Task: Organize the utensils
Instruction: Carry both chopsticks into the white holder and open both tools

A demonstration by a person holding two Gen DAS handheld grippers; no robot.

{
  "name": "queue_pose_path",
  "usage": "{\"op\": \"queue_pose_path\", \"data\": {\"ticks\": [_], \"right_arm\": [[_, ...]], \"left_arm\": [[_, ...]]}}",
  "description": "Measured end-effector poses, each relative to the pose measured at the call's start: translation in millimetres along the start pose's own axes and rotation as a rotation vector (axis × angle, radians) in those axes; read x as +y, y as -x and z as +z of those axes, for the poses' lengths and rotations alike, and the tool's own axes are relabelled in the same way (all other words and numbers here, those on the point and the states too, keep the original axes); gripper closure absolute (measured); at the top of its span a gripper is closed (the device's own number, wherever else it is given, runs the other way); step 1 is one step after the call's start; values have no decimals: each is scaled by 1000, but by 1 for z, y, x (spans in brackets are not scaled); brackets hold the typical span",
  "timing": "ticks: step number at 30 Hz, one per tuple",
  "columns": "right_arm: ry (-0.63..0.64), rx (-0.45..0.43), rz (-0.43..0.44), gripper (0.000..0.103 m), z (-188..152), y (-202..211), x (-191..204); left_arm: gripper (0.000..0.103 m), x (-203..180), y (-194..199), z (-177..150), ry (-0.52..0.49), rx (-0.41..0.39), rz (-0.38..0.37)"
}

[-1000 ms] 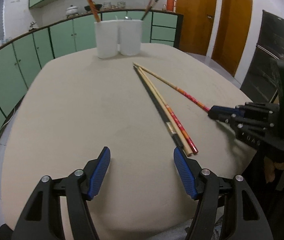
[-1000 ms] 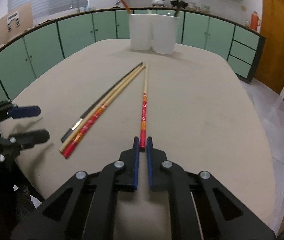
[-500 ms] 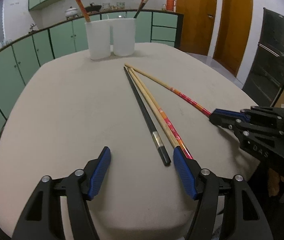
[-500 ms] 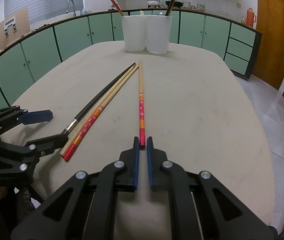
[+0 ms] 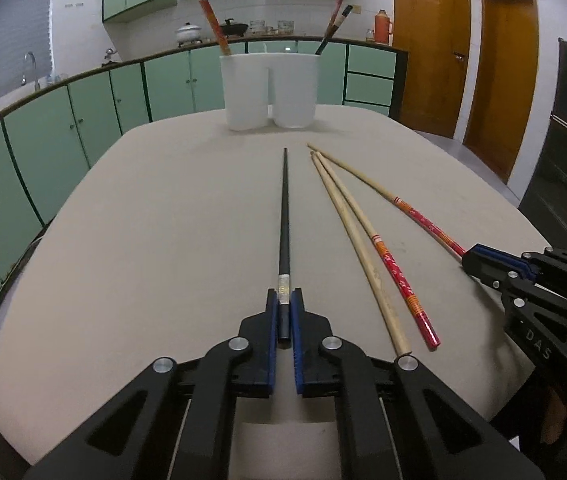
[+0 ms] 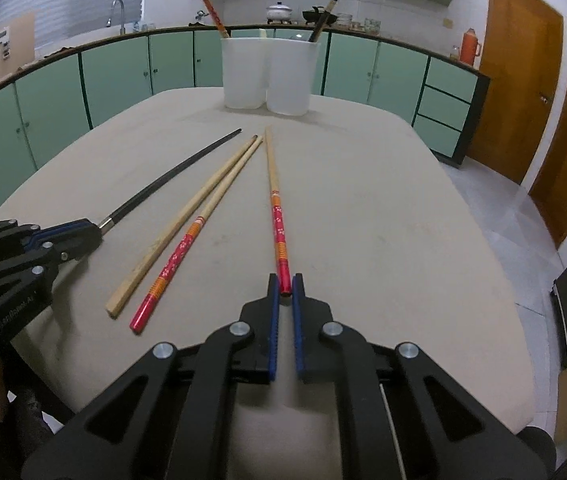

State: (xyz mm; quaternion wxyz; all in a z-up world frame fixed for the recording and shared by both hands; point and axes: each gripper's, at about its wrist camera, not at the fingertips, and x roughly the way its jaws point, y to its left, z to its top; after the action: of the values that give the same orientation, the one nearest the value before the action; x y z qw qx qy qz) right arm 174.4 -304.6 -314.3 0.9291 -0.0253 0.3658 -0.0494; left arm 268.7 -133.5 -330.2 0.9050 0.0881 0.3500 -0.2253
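Several chopsticks lie on the beige table [image 5: 163, 240]. My left gripper [image 5: 283, 300] is shut on the near end of the black chopstick [image 5: 284, 208], which also shows in the right wrist view [image 6: 175, 172]. My right gripper [image 6: 285, 284] is shut on the red end of a red-patterned chopstick [image 6: 275, 208], seen in the left wrist view [image 5: 403, 208] too. A plain wooden chopstick [image 5: 359, 252] and a second red-patterned one [image 5: 379, 248] lie loose between them. Two white holder cups [image 5: 269, 90] stand at the table's far end with chopsticks in them.
The table has rounded edges; its near edge is close under both grippers. Green kitchen cabinets [image 5: 43, 152] run behind and to the left. Orange doors [image 5: 431, 48] stand at the right.
My left gripper has moved right over the black chopstick and closed on its near end. The black chopstick now lies apart from the wooden pair. My right gripper stays shut on its chopstick.
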Motion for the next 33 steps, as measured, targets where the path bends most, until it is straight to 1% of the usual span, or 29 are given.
{"op": "queue_pose_path", "data": {"ticks": [3, 6, 9, 11, 12, 14, 18, 22, 25, 28, 29, 33], "right_arm": [[24, -1, 41, 97, -2, 2, 7], [46, -4, 53, 95, -5, 3, 11], [53, -6, 55, 94, -6, 2, 13], [52, -2, 62, 96, -5, 3, 12], [50, 1, 65, 97, -4, 3, 12], [41, 7, 75, 97, 0, 7, 11], [11, -21, 82, 98, 12, 26, 6], [-20, -48, 96, 98, 35, 52, -1], [-23, -86, 92, 98, 57, 73, -8], [-23, -105, 98, 98, 82, 90, -16], [-19, -107, 99, 98, 87, 93, -18], [11, -112, 110, 98, 115, 103, -22]], "left_arm": [[95, -2, 2, -2, -15, 6, -2], [84, -2, 1, -2, -17, 4, -18], [83, -3, 1, -3, -19, -1, -33], [86, -2, -1, -2, -15, -3, -46], [95, -1, -1, -1, -10, -1, -53], [96, 2, 0, 1, 5, 6, -67], [96, 9, 15, 12, 52, 6, -96], [96, 15, 39, 31, 75, -17, -101], [96, 17, 58, 48, 69, -52, -104], [96, 18, 74, 67, 51, -88, -102], [96, 19, 81, 75, 43, -104, -98], [96, 23, 92, 97, 31, -128, -101]]}}
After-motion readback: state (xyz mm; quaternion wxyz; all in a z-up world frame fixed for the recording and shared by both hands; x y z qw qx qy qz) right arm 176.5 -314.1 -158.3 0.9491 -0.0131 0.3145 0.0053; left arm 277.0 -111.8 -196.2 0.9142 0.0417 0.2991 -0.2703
